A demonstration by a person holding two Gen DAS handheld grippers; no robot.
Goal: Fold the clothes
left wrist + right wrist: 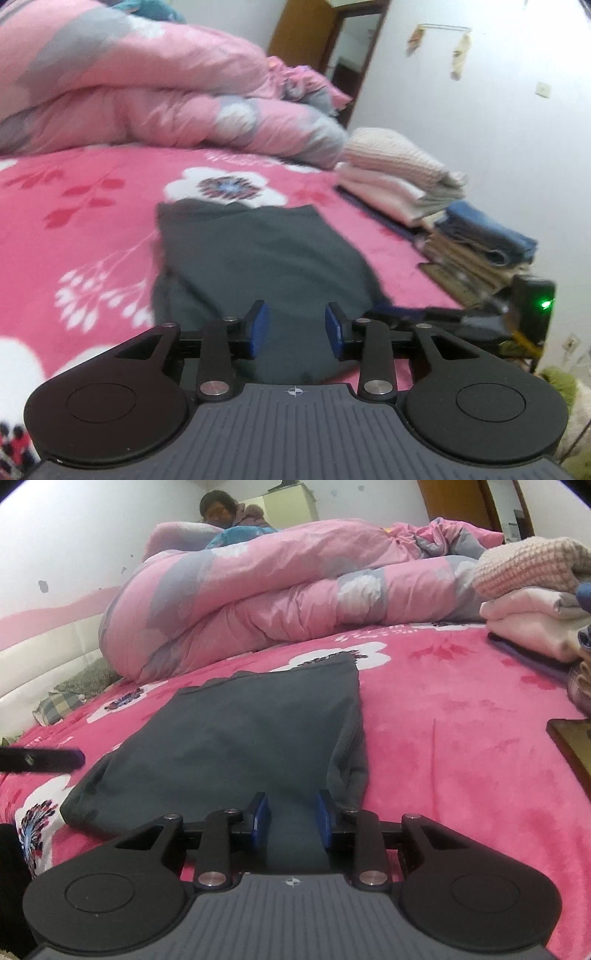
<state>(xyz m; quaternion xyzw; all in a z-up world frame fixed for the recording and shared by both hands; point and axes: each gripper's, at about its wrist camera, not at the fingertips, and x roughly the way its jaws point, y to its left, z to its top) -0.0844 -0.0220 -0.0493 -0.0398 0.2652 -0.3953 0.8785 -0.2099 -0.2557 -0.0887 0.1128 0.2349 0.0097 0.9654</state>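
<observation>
A dark grey garment (258, 258) (236, 746) lies folded flat on the pink flowered bedspread (92, 221) (461, 738). My left gripper (296, 328) hovers over its near edge with the blue pads apart, and the cloth shows flat in the gap with nothing pinched. My right gripper (293, 819) stands over the near right part of the garment, its pads also apart with flat cloth between them. In the right wrist view the left gripper's fingers (55, 758) show dark and blurred beside the garment's left edge.
A rolled pink and grey quilt (147, 92) (277, 602) fills the far side of the bed. Stacks of folded clothes (399, 173) (532, 602) sit along the right edge, with a blue and brown pile (480, 247). A person (225, 511) sits behind the quilt.
</observation>
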